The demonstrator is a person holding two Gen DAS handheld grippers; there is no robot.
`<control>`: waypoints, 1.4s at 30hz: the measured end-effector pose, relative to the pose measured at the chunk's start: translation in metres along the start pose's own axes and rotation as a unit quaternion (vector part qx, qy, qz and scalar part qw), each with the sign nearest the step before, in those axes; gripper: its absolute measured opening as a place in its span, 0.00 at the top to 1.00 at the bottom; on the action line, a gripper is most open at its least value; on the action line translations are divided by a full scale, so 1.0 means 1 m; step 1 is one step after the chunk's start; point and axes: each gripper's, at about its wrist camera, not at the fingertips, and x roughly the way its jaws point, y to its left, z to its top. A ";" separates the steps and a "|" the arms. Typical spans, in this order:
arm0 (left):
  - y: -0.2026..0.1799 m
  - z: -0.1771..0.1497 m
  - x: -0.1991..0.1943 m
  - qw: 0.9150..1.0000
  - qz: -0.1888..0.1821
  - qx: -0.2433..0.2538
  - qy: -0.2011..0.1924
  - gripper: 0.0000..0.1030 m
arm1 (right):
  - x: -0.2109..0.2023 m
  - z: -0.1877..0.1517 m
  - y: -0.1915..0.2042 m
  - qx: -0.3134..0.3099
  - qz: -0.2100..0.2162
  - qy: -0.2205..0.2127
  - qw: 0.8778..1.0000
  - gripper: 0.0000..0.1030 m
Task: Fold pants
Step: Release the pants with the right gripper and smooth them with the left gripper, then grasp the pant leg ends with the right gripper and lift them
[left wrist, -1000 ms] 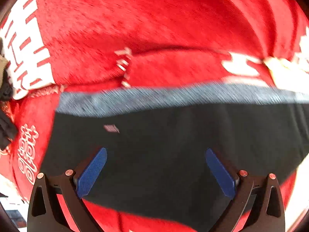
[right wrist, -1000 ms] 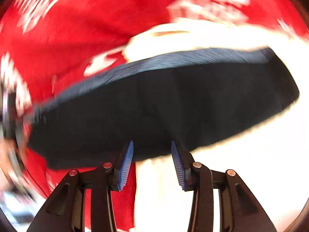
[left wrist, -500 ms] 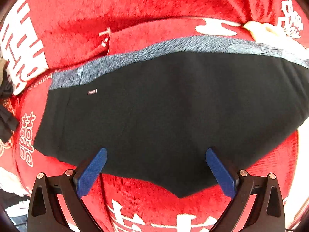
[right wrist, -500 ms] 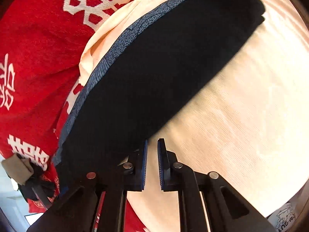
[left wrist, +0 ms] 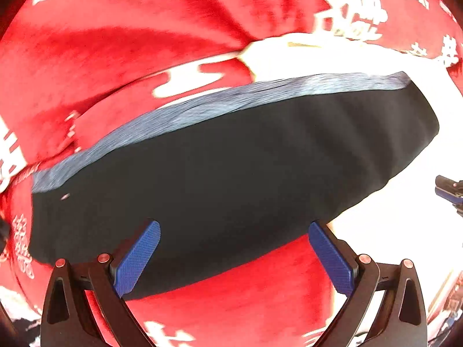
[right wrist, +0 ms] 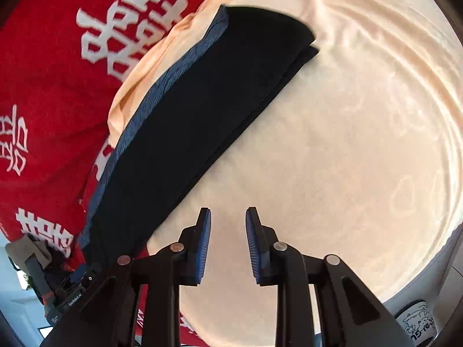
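A: Since half a second back, your right gripper (right wrist: 228,224) has come off the pants (right wrist: 202,110) and now sits over the cream cloth (right wrist: 332,159), to the right of the pants' near edge. The left gripper (left wrist: 234,248) has slid right along the pants, so their far-right end and the cream cloth now show in its view.

B: And the jaws?

A: Your right ones stand narrowly apart and are opening, with nothing between them. The left ones are spread wide above the pants' near edge, pads clear of the fabric.

B: Where are the pants?

A: Folded into a long dark band with a blue-grey waistband (left wrist: 231,101) on the far side. Their left part lies on the red blanket (left wrist: 115,43) with white characters, their right end on the cream cloth. In the right view two stacked layers show at the far end.

B: Anything else?

A: Your right gripper's tip shows at the right edge of the left view, beside the pants' right end.
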 end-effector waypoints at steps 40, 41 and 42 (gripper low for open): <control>-0.089 0.065 0.052 0.998 0.025 -0.056 -0.006 0.23 | 0.050 0.105 -0.051 0.075 0.249 -0.034 0.965 0.52; -0.089 0.070 0.043 0.998 0.021 -0.052 -0.013 0.28 | 0.050 0.106 -0.052 0.080 0.249 -0.035 0.965 0.53; -0.088 0.072 0.038 0.998 0.019 -0.050 -0.021 0.28 | 0.050 0.108 -0.050 0.086 0.244 -0.029 0.965 0.56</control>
